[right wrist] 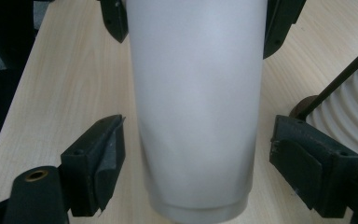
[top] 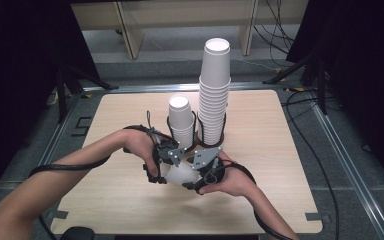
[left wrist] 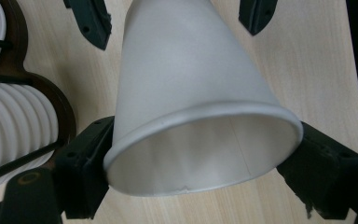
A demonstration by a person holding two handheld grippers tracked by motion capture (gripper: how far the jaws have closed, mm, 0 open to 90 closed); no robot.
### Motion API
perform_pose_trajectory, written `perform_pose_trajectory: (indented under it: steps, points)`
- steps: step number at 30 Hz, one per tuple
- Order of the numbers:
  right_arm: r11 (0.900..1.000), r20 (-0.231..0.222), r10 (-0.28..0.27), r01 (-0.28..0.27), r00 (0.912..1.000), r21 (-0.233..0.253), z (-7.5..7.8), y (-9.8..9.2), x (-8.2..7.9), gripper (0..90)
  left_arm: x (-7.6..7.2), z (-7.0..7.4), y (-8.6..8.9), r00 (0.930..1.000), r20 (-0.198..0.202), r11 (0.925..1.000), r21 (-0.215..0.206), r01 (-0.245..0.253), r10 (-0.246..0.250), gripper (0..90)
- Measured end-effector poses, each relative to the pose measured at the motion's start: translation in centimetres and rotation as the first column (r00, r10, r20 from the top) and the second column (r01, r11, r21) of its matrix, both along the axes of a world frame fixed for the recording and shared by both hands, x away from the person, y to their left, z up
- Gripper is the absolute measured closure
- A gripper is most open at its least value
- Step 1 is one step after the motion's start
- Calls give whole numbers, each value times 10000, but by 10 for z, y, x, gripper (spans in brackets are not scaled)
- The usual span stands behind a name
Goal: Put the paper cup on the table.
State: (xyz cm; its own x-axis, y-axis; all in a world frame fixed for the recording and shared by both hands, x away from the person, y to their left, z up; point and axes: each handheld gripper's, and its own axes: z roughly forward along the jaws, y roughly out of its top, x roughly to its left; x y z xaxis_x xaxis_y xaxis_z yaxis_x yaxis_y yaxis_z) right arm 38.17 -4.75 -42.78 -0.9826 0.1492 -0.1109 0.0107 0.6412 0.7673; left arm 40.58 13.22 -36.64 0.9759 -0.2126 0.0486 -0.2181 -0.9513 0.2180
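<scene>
Both grippers meet over the near middle of the wooden table (top: 260, 150), with a single white paper cup (top: 180, 175) lying on its side between them. In the high view the left gripper (top: 162, 165) approaches from the left and the right gripper (top: 200, 177) from the right, each held in a hand; the cup is tilted, off the two stacks and close in front of them. In the left gripper view the cup (left wrist: 200, 93) presents its open mouth toward the camera, and the left gripper (left wrist: 200, 154) has its two black jaws pressed against the rolled rim, one at each side, pinching the cup at its wide end. In the right gripper view the cup (right wrist: 196, 102) presents its base end toward the camera; the right gripper (right wrist: 196, 163) has its jaws spread, standing apart from the cup wall with table surface visible in the gaps at both sides. The far jaws of the opposite gripper appear at the top of each gripper view. Behind the grippers stand a short stack of cups (top: 181, 120) and, just to its right, a tall stack of cups (top: 215, 90), both seated in a dark wire holder (top: 196, 131) near the table centre.
</scene>
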Motion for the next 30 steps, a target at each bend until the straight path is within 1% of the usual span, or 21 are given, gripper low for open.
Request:
perform_pose_trajectory:
  steps: [2, 6, 8, 9, 10, 11, 12, 13, 14, 15, 17, 18, 19, 20, 21, 23, 24, 28, 29, 30]
  points:
    - [10000, -66, -29, 30, 10000, 7, -1, 1, 0, 193, 0, 0, -1, 10000, 21, 10000, 52, 74, -74, 165]
    - [10000, 86, -4, 4, 10000, -7, -2, 3, 1, 204, -1, -1, -1, 10000, -8, 9999, 75, 80, -80, 165]
    - [10000, 46, 32, -33, 10000, 20, -2, 3, 1, 209, -1, -1, -1, 9999, -44, 9998, 124, 140, -139, 165]
    - [10000, -128, 22, -22, 9999, 14, -3, 4, 0, 209, -1, -1, -2, 9999, -22, 9999, 99, 135, -135, 165]
    - [10000, -172, 41, -41, 9998, 5, -3, 4, 0, 213, 0, 0, -2, 9997, 29, 9994, 215, 255, -255, 165]
    - [9999, 20, 128, -128, 9999, 1, -3, 5, 1, 218, -1, -1, -2, 9999, -61, 9999, 80, 131, -131, 165]
    - [9999, -41, 104, -104, 9999, 37, -4, 6, 0, 219, -1, -1, -2, 9999, -44, 9998, 104, 150, -149, 165]
    - [9999, -10, 145, -145, 9999, 18, -4, 6, 1, 219, -1, -1, -3, 9999, -23, 9998, 123, 168, -168, 165]
    - [9999, -216, 105, -104, 9997, 38, -5, 7, 0, 220, -1, 0, -3, 9998, -12, 9997, 143, 183, -183, 165]
    - [9998, -15, 209, -209, 9998, 20, -5, 8, 1, 221, -1, 0, -3, 9999, -9, 9998, 98, 168, -168, 165]
    - [9999, -40, 161, -161, 9999, 32, -5, 8, 1, 221, -2, 1, -4, 9998, -45, 9998, 88, 195, -195, 165]
    - [9999, -530, -152, 152, 9985, -15, -6, 8, -3, 222, -2, 1, -4, 9997, -98, 9998, 52, 210, -210, 165]
    - [9999, -302, 152, -153, 9994, -27, -7, 10, -1, 233, -2, 1, -4, 9996, -167, 9997, 28, 234, -233, 165]
    - [9999, -302, 152, -153, 9994, -27, -7, 10, -1, 233, -2, 1, -4, 9996, -167, 9997, 28, 234, -233, 165]
    - [9998, -181, 172, -173, 9997, -51, -8, 10, 0, 237, -2, 1, -5, 9996, -147, 9997, 31, 250, -250, 165]
    - [9999, -196, 130, -131, 9997, -48, -9, 10, 0, 237, -2, 0, -5, 9995, -167, 9997, 39, 251, -250, 165]
    - [9999, -390, 143, -145, 9991, -48, -9, 10, 0, 238, -2, 0, -5, 9995, -168, 9997, 65, 250, -249, 164]
    - [9999, -405, 94, -96, 9991, -51, -10, 11, 0, 237, -3, 1, -5, 9995, -128, 9996, 43, 281, -280, 165]
    - [9998, -231, 193, -193, 9995, -27, -10, 11, 1, 237, -3, 1, -5, 9995, -117, 9996, 37, 293, -292, 165]
    - [9998, -172, 178, -178, 9997, -13, -10, 11, 1, 235, -3, 1, -6, 9995, -129, 9996, 45, 282, -281, 165]
